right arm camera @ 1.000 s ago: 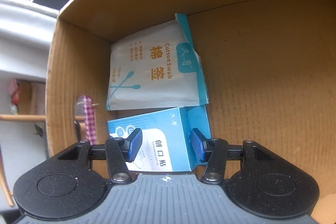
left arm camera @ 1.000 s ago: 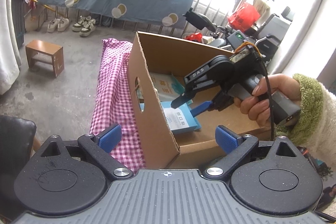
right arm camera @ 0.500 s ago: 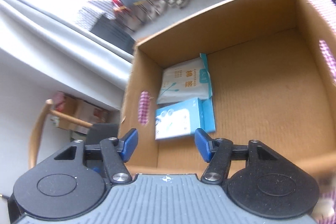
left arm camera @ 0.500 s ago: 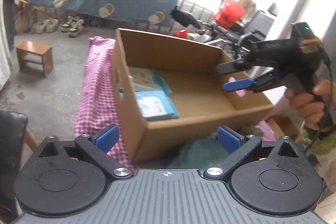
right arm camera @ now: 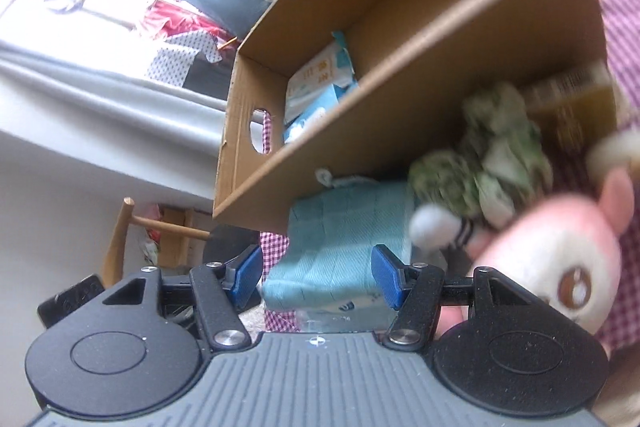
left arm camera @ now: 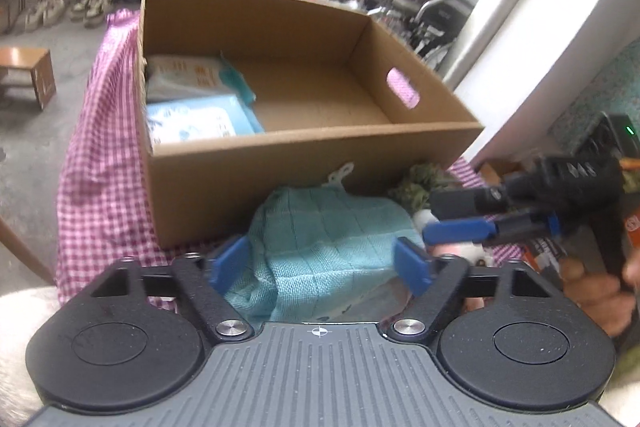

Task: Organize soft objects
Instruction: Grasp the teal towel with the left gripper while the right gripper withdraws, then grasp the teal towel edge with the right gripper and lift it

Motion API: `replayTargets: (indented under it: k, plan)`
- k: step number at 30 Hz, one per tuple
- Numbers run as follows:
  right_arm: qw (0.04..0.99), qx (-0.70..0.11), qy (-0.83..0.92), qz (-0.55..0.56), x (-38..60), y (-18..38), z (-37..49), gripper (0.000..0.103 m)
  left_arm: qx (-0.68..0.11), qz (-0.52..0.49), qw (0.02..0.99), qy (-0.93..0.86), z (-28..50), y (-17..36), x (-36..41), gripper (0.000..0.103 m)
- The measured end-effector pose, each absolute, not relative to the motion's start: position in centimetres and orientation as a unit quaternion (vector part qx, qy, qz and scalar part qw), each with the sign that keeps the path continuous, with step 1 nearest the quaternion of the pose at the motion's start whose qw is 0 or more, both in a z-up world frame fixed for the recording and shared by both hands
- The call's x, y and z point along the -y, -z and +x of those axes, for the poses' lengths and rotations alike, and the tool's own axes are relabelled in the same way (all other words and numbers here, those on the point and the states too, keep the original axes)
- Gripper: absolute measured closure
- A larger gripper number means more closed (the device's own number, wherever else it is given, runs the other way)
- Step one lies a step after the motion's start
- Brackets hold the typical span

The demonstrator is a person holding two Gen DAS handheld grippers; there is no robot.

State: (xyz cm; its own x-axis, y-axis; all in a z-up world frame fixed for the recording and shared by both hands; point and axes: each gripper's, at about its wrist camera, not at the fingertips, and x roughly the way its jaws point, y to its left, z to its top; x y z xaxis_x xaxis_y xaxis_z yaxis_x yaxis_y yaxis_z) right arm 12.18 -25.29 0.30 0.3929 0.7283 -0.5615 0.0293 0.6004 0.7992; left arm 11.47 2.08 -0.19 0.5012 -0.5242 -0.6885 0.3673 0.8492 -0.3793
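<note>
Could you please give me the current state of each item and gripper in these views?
cardboard box: open-topped, upright, partly filled
cotton swab pack: lying in box
blue carton: lying in box
teal cloth: crumpled outside box
left gripper: open, jaws just closing around cloth
right gripper: open, empty
</note>
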Motion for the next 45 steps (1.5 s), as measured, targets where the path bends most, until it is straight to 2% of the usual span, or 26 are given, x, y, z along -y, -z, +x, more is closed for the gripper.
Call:
replayTargets:
  k: [5, 11, 22, 25, 29, 32, 40, 45]
  plan:
    - [0.735, -0.497, -0.242, 0.392, 24.9, 1.0, 11.8, 0.040, -0.445, -0.076, 0.863, 0.228, 12.5, 1.6, -0.9, 0.033]
    - [0.728, -0.495, -0.253, 0.401, 25.6, 1.8, 11.7, 0.040, -0.473, -0.100, 0.847, 0.221, 13.9, 2.6, -1.1, 0.042]
    - [0.725, -0.483, -0.276, 0.406, 26.9, 2.4, 10.8, 0.042, -0.489, -0.133, 0.837, 0.206, 15.7, 3.4, -0.8, 0.046]
    - [0.729, -0.481, -0.280, 0.400, 27.1, 2.3, 10.3, 0.042, -0.488, -0.142, 0.837, 0.202, 15.8, 3.6, -0.9, 0.056]
    - [0.732, -0.484, -0.282, 0.388, 26.6, 2.4, 9.7, 0.042, -0.478, -0.145, 0.843, 0.198, 15.6, 3.6, -1.1, 0.085]
    - [0.733, -0.490, -0.279, 0.381, 26.1, 2.5, 9.6, 0.044, -0.455, -0.138, 0.855, 0.207, 14.9, 3.0, -1.3, 0.091]
    - [0.732, -0.497, -0.274, 0.377, 25.2, 2.4, 9.4, 0.047, -0.423, -0.166, 0.857, 0.244, 12.9, 1.1, -3.3, 0.094]
    - [0.731, -0.500, -0.277, 0.373, 24.5, 2.1, 9.0, 0.047, -0.435, -0.209, 0.835, 0.266, 12.2, 1.4, -5.3, 0.094]
